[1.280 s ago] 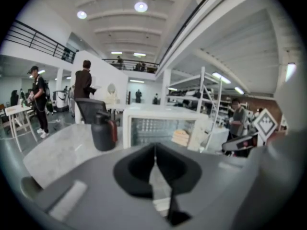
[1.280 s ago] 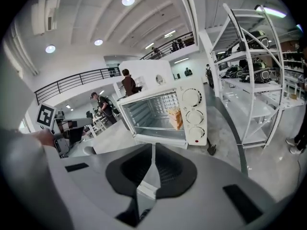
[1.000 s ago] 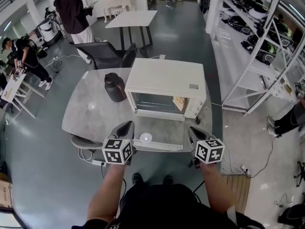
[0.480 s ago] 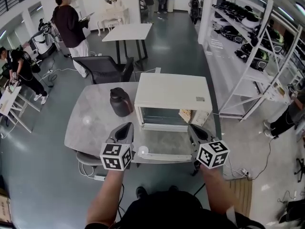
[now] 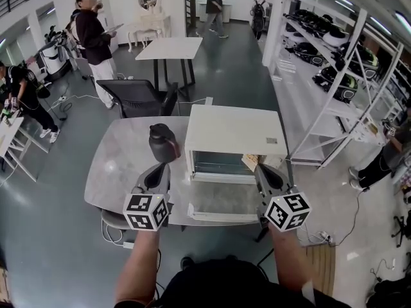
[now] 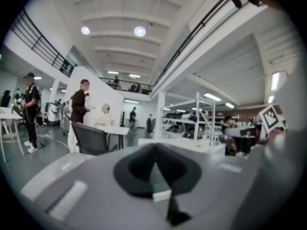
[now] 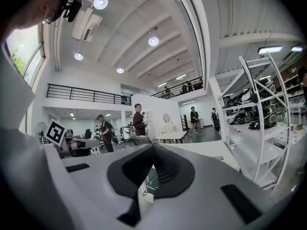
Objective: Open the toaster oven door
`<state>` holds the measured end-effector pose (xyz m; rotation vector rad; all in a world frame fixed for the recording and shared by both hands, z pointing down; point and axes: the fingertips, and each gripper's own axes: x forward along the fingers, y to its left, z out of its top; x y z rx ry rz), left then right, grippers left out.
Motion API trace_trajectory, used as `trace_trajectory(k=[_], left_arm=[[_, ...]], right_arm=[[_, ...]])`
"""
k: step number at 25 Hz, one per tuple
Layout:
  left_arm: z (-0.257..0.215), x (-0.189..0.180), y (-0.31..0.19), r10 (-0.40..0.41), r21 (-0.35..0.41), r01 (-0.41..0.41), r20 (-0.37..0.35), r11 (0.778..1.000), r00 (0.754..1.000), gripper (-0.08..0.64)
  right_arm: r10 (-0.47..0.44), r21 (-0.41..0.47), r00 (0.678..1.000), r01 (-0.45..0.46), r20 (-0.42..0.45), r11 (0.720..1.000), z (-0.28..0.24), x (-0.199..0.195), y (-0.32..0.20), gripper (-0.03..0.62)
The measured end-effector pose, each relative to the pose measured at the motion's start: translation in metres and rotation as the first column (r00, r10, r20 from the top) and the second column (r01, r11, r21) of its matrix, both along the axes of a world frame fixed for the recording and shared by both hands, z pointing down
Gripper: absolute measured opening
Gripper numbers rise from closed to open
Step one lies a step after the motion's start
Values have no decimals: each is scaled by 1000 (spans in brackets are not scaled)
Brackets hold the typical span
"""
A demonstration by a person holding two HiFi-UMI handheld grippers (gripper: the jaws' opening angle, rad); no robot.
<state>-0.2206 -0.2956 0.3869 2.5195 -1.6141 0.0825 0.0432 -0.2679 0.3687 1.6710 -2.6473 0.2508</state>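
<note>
Nearest the person, over the front edge of the grey table [image 5: 115, 165], both grippers are held out side by side, each with its marker cube turned toward the head camera. The left gripper [image 5: 160, 167] hangs just left of the lowered door. Its jaws are closed together with nothing between them, and its own view shows the two pads meeting in a line. The right gripper [image 5: 261, 170] sits by the door's right edge, its jaws likewise pressed together and empty. Between them the toaster oven door [image 5: 221, 201] lies fully down, flat and pointing toward the person, with its glass pane facing up and its handle bar [image 5: 215, 217] along the near edge. Whether either gripper touches the door cannot be told. Behind the door stands the white toaster oven [image 5: 234, 130], its cavity open to view. Just left of it a dark jug [image 5: 164, 142] stands upright on the table. Beyond the table is a black chair [image 5: 138, 95], then a white table [image 5: 170, 47], and a person [image 5: 90, 34] standing at the far left. Metal shelving [image 5: 334, 63] runs along the right.
</note>
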Motion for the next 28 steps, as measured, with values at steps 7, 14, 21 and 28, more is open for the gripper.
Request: trace_trajectory(k=[7, 14, 21, 28], left_arm=[[4, 2, -6, 15, 3, -15, -14, 1000, 1000, 9], [19, -7, -12, 22, -25, -21, 25, 999, 999, 9], [12, 13, -26, 35, -10, -35, 27, 999, 999, 9], [5, 28, -32, 21, -5, -21, -43, 1000, 999, 9]], right_arm=[[41, 54, 999, -40, -28, 998, -10, 16, 1, -8], [117, 43, 992, -115, -37, 992, 1, 54, -3, -9], [83, 52, 995, -80, -53, 995, 6, 39, -10, -9], [15, 49, 998, -11, -65, 999, 6, 16, -15, -9]])
